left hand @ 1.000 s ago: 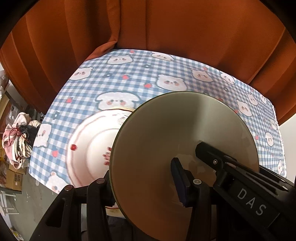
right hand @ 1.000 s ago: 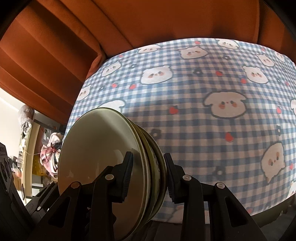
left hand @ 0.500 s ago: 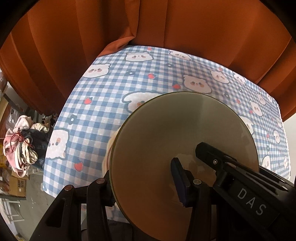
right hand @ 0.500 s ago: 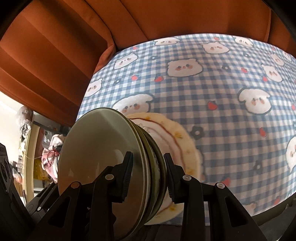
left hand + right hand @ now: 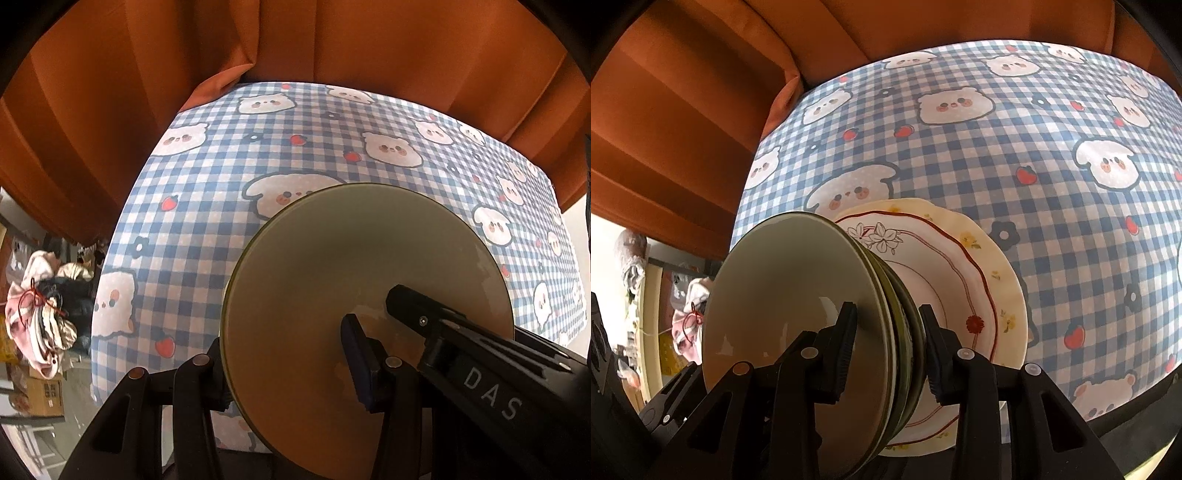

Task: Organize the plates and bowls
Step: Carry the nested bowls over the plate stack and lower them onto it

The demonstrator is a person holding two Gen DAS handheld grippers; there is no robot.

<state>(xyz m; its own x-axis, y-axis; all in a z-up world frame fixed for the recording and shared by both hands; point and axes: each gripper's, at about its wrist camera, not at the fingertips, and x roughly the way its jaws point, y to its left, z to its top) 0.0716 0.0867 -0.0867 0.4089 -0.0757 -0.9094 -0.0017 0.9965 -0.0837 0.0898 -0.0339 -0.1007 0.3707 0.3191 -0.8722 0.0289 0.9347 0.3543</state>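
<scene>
Right claw (image 5: 886, 343) clamped on the rim of stacked green bowls (image 5: 798, 317), held on edge. Left claw (image 5: 284, 365) clamped on the same stack's opposite rim. Flowered plates (image 5: 964, 280) lie on the checked surface (image 5: 1034, 177) just beyond the right claw, partly behind the stack. Step in hand: carrying the stack over. Next probably calls for levelling it, lowering onto the plates, both claws opening together.
</scene>
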